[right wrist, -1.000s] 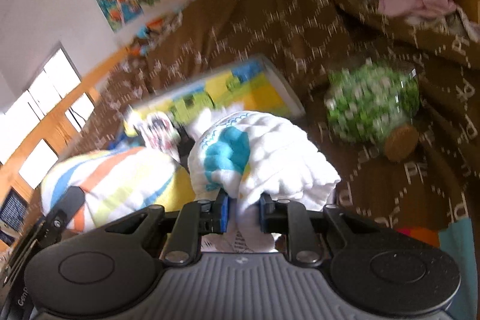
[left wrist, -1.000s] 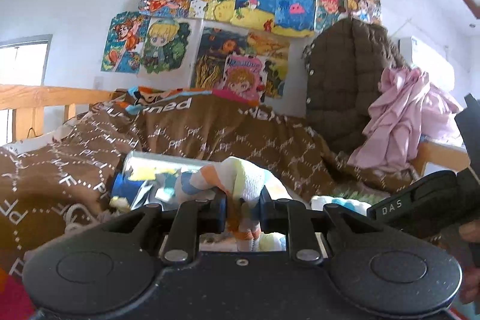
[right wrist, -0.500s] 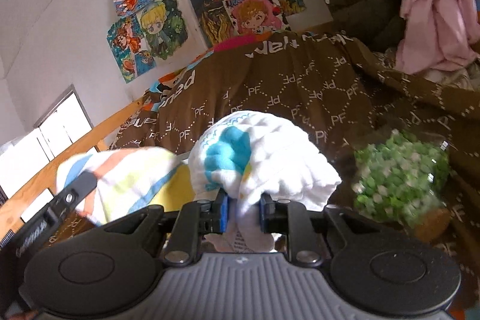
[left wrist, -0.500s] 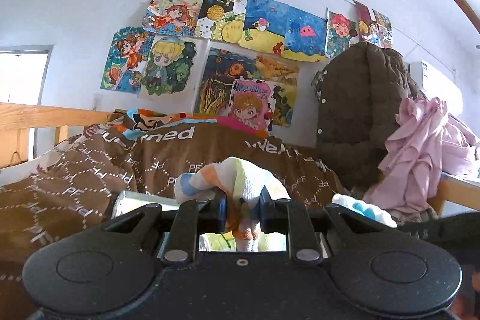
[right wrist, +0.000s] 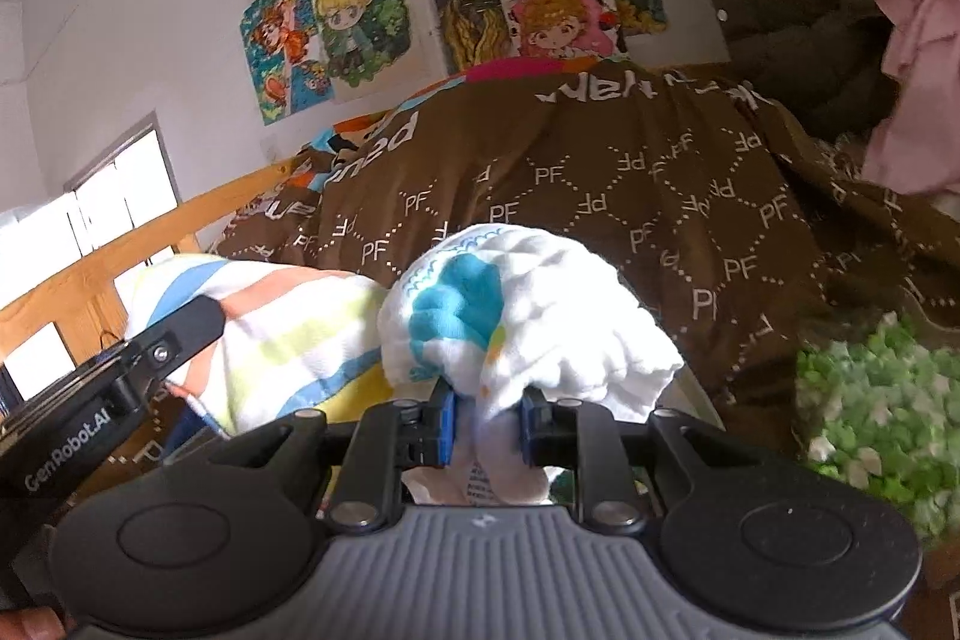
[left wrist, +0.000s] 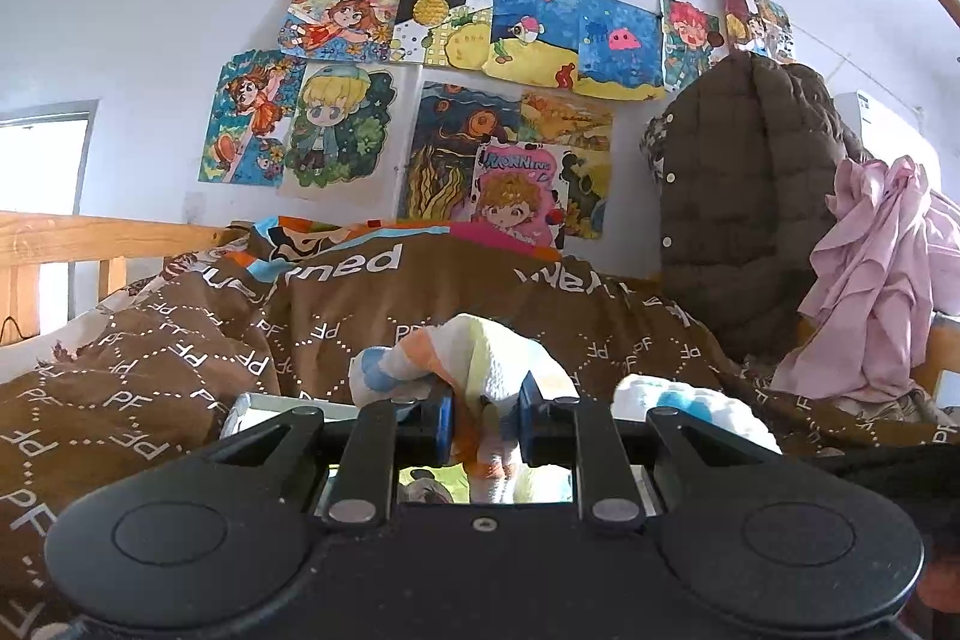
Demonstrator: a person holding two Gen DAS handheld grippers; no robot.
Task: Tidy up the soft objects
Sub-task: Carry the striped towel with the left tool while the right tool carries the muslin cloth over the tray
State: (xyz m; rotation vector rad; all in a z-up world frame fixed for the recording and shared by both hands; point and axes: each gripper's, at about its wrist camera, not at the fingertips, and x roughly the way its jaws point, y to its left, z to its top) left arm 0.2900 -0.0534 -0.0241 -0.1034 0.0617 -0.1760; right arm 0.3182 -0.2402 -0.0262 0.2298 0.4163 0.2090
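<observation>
My left gripper (left wrist: 483,424) is shut on a striped soft cloth (left wrist: 480,370) with orange, yellow, blue and white bands, held up over the bed. My right gripper (right wrist: 485,421) is shut on a white quilted cloth (right wrist: 528,316) with a teal print. In the right wrist view the striped cloth (right wrist: 270,334) and the left gripper's body (right wrist: 114,388) sit just to the left of the white cloth. In the left wrist view the white cloth (left wrist: 690,409) shows low on the right.
A brown patterned duvet (right wrist: 630,196) covers the bed. A flat tray or box (left wrist: 252,409) lies under the left gripper. A jar of green bits (right wrist: 876,412) lies at the right. A wooden rail (left wrist: 90,238), brown coat (left wrist: 750,196) and pink garment (left wrist: 870,280) border the bed.
Both grippers have lifted with their cloths; the views tilted up toward the wall, and the tray and jar have dropped low in view.
</observation>
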